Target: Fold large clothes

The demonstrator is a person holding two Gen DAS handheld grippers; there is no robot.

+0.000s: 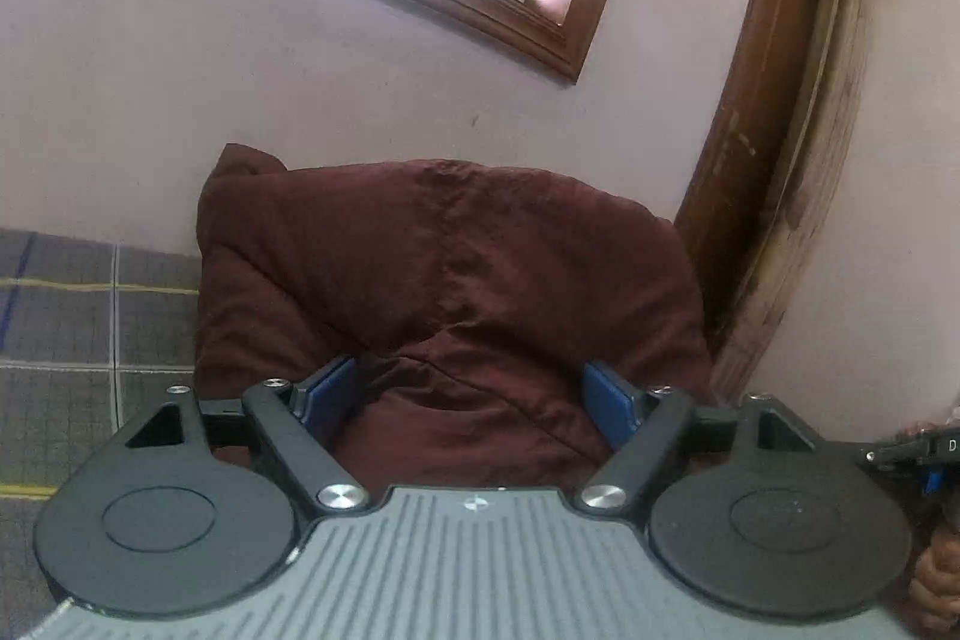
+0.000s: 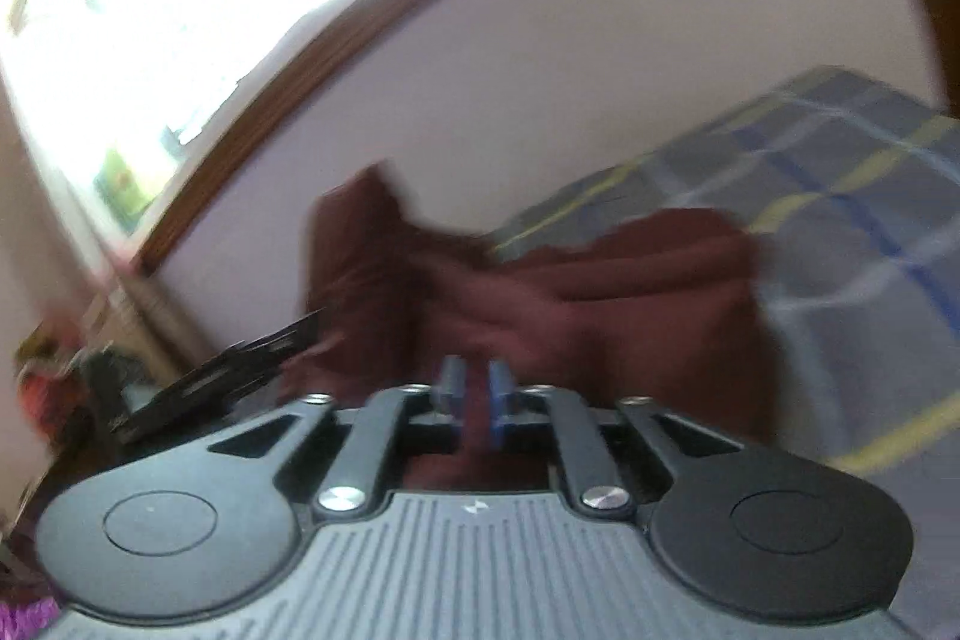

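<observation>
While my left claw (image 1: 471, 397) stands spread wide with nothing pinched, its blue pads (image 1: 609, 394) sit either side of a fold of the maroon garment (image 1: 456, 268), which is heaped straight ahead and rises against the pale wall (image 1: 180, 124). Off to the left of it lies the plaid cover (image 1: 72, 316). My right claw (image 2: 474, 403) is nearly closed, pads close together with a strip of the same garment (image 2: 540, 298) pinched between them; that view is blurred. More cloth bunches ahead, plaid cover (image 2: 858, 196) to the right.
</observation>
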